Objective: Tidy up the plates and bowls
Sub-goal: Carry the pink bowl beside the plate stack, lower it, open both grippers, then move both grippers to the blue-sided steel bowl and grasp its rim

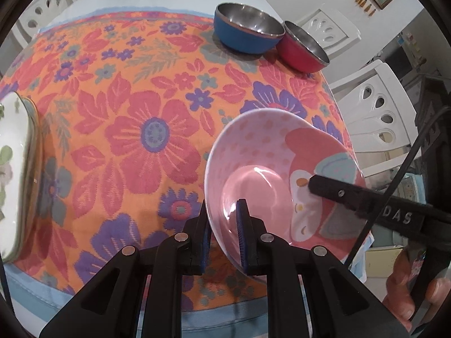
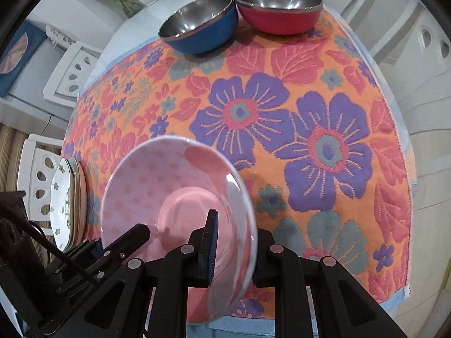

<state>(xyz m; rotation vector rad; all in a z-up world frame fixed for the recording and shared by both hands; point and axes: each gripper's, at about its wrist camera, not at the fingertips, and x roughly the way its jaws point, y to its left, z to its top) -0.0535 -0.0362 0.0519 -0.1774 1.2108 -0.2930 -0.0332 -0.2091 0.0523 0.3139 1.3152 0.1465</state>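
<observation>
Left gripper (image 1: 222,233) clamped on pink bowl (image 1: 270,169) rim, above flowered cloth (image 1: 126,112); blue bowl (image 1: 245,31) at one o'clock. Right gripper (image 2: 234,250) clamped on opposite rim; plates (image 2: 67,202) at nine o'clock.

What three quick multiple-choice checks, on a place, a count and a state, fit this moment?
1. The stacked plates lie where, in the right wrist view?
A. left edge of the cloth
B. beside the blue bowl
C. under the pink bowl

2. How many steel-lined bowls stand at the far side?
A. one
B. two
C. three

3. The pink bowl is:
A. flat on the cloth
B. upside down
C. gripped at its rim by both

Answers: 1 A, at the cloth's left edge. 2 B, blue bowl and red bowl. 3 C, left hand-held gripper and right hand-held gripper clamp opposite rims.
</observation>
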